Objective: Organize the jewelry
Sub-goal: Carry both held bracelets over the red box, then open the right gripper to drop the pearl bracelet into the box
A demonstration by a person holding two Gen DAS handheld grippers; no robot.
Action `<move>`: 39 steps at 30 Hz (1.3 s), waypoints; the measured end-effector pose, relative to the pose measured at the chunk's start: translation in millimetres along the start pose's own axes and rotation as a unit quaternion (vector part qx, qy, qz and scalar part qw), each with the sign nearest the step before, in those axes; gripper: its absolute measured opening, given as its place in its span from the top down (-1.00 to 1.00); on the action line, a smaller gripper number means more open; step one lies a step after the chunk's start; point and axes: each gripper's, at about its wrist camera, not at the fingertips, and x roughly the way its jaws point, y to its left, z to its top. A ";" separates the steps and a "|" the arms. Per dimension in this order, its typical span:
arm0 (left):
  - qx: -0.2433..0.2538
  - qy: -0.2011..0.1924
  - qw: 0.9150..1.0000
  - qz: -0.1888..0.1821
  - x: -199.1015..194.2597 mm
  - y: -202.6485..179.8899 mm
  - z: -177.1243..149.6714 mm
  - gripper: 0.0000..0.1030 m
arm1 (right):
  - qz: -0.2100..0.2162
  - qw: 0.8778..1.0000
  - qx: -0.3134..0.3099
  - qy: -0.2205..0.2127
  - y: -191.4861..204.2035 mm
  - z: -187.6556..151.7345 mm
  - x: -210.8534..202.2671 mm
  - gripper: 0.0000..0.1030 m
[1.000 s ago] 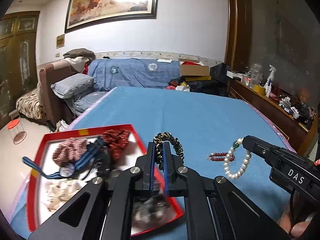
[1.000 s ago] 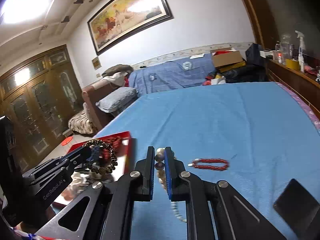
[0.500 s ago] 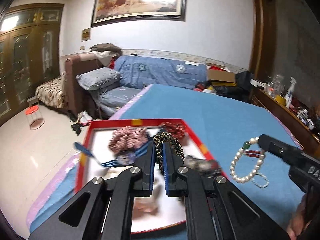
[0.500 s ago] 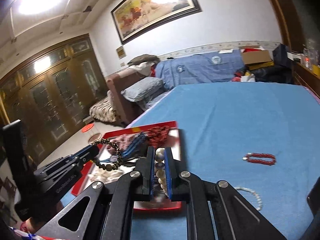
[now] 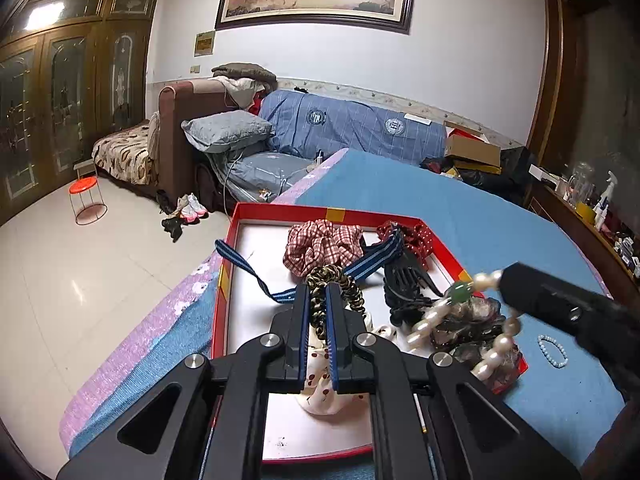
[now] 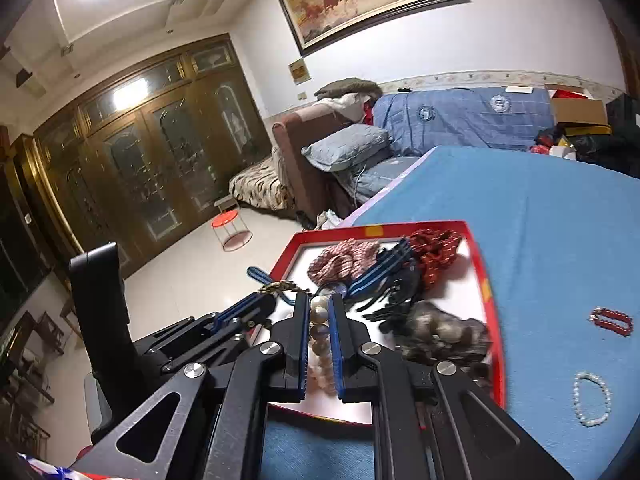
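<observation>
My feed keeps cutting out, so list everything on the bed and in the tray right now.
Tray: one, red rim, white floor, on the blue bed.
Scrunchies: checked red, dotted red, far end of tray.
Strap: one, blue striped, across tray.
Comb: one, black, in tray.
Red bracelet: one, on bed beside tray.
Small pearl bracelet: one, white, on bed.
Dark beaded bracelet: one, in left tongs, over tray.
Large pearl bracelet: one, in right tongs, over tray.
</observation>
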 end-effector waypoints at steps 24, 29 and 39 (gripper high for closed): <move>0.015 0.045 0.999 0.005 28.9 -11.5 -10.9 0.86 | -0.069 0.996 0.021 0.052 -41.3 -27.7 35.4 0.79; 0.013 0.052 0.999 0.010 33.3 -10.8 -10.8 0.86 | -0.083 0.994 0.027 0.058 -47.4 -30.1 36.9 0.79; 0.013 0.064 0.998 0.019 40.6 -11.6 -12.0 0.86 | -0.103 0.990 0.046 0.089 -60.5 -35.4 47.6 0.79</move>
